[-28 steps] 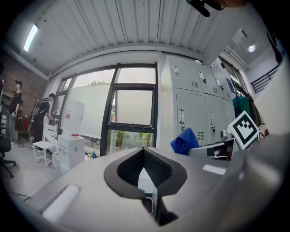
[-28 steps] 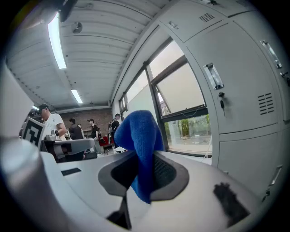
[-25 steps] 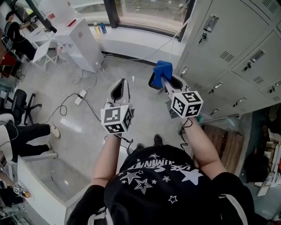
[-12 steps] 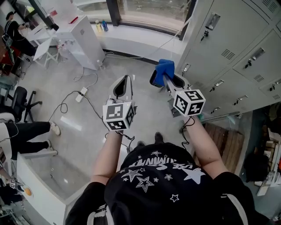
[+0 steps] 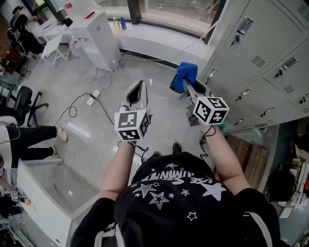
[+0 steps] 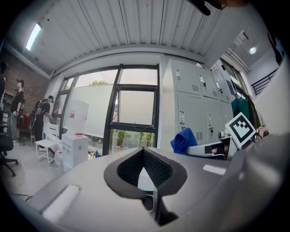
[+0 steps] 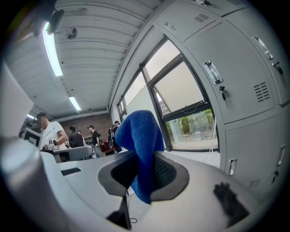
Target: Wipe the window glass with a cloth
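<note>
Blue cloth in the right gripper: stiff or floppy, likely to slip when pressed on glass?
Likely floppy: the cloth bunches above the fingers and a tail droops below them. Probably light: the bunch stands up unsupported. Slip seems unlikely, as the fingers look ribbed and pinch it mid-fold.

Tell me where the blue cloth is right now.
The blue cloth is pinched in the right tool, at the upper centre-right of the head view, beside the grey lockers and short of the window.

Grey lockers [image 5: 260, 62] line the right side; a white cabinet [image 5: 99, 41] stands on the concrete floor [image 5: 91, 144], a power strip [image 5: 93, 97] and black cable [image 5: 71, 112] lying nearby.
</note>
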The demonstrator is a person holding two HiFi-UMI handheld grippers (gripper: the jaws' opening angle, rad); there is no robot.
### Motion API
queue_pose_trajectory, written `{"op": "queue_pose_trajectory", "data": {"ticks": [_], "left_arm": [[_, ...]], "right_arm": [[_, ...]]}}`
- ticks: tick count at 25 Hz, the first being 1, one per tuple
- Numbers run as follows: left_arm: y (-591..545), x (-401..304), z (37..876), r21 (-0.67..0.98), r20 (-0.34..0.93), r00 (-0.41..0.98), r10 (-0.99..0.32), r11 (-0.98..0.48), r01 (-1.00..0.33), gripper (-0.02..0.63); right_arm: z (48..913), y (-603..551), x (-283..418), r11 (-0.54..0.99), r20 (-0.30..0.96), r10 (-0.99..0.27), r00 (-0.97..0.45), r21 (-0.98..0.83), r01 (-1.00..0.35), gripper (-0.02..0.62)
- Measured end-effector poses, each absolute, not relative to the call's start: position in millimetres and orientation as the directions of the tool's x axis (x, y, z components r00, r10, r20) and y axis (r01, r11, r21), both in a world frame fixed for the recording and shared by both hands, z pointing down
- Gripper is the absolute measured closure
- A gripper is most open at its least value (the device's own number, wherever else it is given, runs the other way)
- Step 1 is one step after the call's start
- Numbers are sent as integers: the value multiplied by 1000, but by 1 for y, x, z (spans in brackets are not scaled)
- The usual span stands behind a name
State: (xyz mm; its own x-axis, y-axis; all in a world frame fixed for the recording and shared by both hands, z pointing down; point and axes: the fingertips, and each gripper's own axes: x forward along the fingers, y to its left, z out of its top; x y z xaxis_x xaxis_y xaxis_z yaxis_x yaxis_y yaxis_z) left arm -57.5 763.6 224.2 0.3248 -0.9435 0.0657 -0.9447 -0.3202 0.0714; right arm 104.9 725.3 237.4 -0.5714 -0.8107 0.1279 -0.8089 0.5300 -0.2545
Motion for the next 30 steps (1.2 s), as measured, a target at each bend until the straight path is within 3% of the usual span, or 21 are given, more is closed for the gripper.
{"op": "queue_pose_trajectory", "data": {"ticks": [14, 30], "left_arm": [[756, -102, 254, 98, 127, 299, -946, -288, -952, 598], [570, -142, 252, 99, 141, 203, -969, -190, -977, 598]], "right_arm": [[286, 717, 86, 483, 194, -810, -554, -316, -817, 520], [301, 514, 61, 499, 170, -783, -598, -403, -767, 518]]}}
